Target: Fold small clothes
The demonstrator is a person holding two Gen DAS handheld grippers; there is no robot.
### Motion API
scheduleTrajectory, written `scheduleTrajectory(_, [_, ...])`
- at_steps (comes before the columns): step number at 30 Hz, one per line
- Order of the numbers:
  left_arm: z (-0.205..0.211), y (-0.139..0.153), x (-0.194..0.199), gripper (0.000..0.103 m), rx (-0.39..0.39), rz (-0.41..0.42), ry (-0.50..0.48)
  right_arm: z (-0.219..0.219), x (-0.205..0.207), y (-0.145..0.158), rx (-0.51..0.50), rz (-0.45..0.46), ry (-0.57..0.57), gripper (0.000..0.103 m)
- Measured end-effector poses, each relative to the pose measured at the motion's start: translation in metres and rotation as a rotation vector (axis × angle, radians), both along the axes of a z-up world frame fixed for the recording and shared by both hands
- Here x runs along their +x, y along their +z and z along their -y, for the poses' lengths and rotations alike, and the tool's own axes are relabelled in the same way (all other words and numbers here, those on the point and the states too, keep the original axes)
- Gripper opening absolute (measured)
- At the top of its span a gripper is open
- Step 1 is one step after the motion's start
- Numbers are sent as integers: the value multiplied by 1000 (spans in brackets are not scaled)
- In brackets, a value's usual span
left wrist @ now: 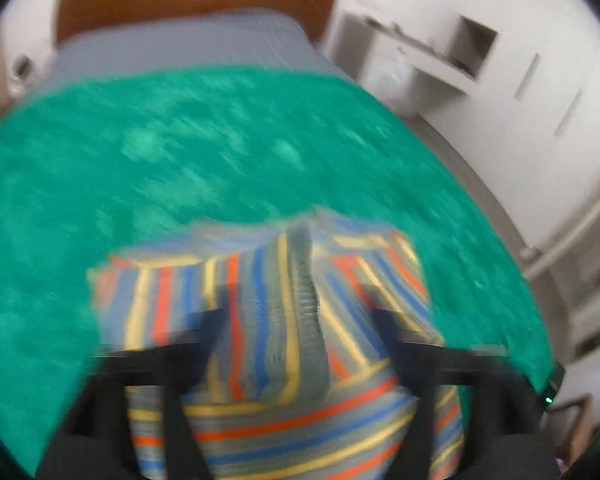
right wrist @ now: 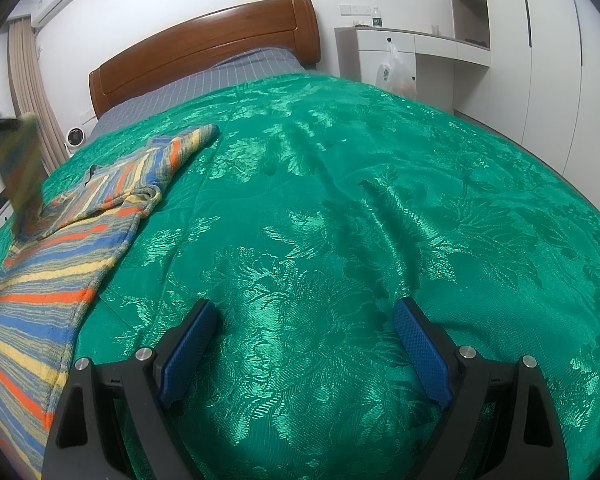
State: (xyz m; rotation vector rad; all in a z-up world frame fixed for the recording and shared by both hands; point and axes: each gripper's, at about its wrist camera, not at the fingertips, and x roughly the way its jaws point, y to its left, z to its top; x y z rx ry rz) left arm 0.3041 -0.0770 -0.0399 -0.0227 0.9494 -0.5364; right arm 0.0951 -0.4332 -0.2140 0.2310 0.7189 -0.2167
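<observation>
1. The left tool [left wrist: 300, 320] has its fingers [left wrist: 204, 332] set apart, with the striped garment [left wrist: 276, 312] bunched between them; the view is blurred, so whether the fingers press the cloth or only straddle it cannot be told.
2. In the left wrist view the garment rises in a ridge between the fingers, and more of its striped cloth fills the lower part of the view.
3. The right tool [right wrist: 306, 320] stands wide apart and grips nothing; its blue pads [right wrist: 190, 348] hang just over the bare green bedspread [right wrist: 340, 200].
4. In the right wrist view the garment [right wrist: 60, 240] lies on the left part of the bedspread, to the left of the right tool and apart from it.
5. One sleeve [right wrist: 188, 140] stretches flat toward the headboard [right wrist: 204, 48].
6. A blurred fold of the cloth hangs raised at the far left edge of that view.
7. The garment bears stripes of orange, blue, yellow and grey.
8. A grey checked sheet [right wrist: 220, 76] shows beyond the bedspread, next to the headboard.
9. White cabinets [right wrist: 500, 60] stand along the right wall, with a plastic bag [right wrist: 392, 72] hanging on them.
</observation>
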Motion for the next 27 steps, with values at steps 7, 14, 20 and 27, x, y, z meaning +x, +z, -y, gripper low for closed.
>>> scheduleTrajectory(7, [-65,-31,20,86,45,-11,216,1,-1,2,6,6,6,90])
scheduleTrajectory(14, [-130,-133,26,70,442,-123,402,0,1,3,2,4,6,91])
scheduleTrajectory(20, [-172,-118,-4,74,254,-117,508,-2,3,2,-1,0,6,91])
scheduleTrajectory(27, [-162,-82,-68,92,327,39,464,-2,4,2,-6,-3,5,91])
